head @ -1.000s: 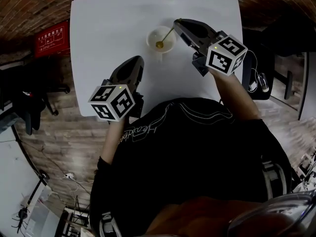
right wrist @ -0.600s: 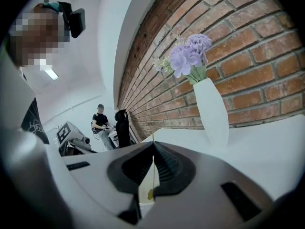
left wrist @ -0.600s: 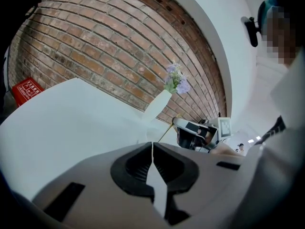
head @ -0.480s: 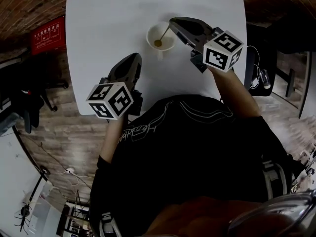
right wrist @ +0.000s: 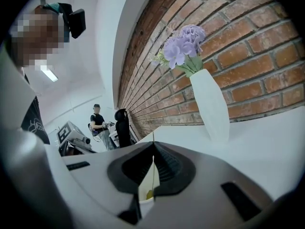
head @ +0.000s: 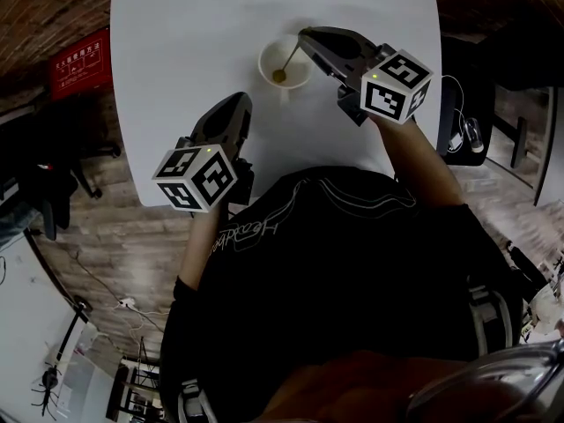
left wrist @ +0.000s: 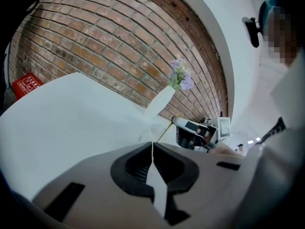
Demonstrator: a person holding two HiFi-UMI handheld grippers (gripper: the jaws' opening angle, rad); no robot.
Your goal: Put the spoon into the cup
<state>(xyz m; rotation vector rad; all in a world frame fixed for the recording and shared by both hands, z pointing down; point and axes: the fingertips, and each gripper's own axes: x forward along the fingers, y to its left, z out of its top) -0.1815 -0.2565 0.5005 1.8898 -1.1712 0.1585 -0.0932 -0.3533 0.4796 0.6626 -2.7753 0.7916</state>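
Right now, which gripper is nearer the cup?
Right. The right gripper is shut on the spoon, right at the rim of the cup; the left gripper, shut and empty, hangs well short of it.

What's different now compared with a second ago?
The right claw, shut on the spoon, has edged slightly closer to the cup, lowering the spoon's bowl inside it. Nothing was grabbed or let go. The left claw stays shut and empty above the table.

Left gripper (head: 240,104) and right gripper (head: 304,38) both reach forward, tilted slightly down, fingers closed.
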